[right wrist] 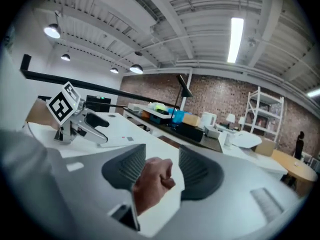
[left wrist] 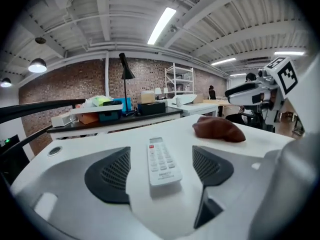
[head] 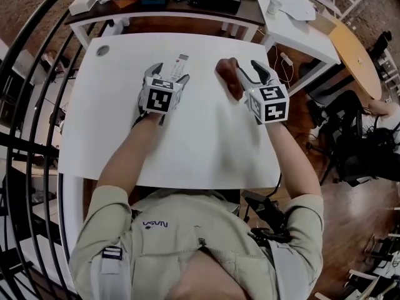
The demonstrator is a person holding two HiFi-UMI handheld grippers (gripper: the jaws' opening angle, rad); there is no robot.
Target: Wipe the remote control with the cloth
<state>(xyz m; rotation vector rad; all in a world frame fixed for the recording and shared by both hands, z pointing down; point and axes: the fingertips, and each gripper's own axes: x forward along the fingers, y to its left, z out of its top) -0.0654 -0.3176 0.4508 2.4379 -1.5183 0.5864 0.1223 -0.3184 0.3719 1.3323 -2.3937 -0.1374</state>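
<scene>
**Remote lies lengthwise in your left jaws; cloth sits in your right**

Your left gripper [left wrist: 161,168] is spread wide, and the remote [left wrist: 162,161] lies flat on the white table [head: 206,136] between its pads. There is clear table on both sides of the remote, so nothing is clamped. The remote's long axis runs straight away from you, in line with the jaws, with the button face up.

Your right gripper [right wrist: 157,171] is also parted. The brown cloth [right wrist: 150,184] is bunched between its pads, against the left pad, and a strip of table shows before the right one. It looks ready to be pinched, not yet held.

In the head view the cloth is just to the right of the remote, near it but not touching. My read is that your right hand will close on the cloth, then carry it left to sweep along the remote's length.
</scene>
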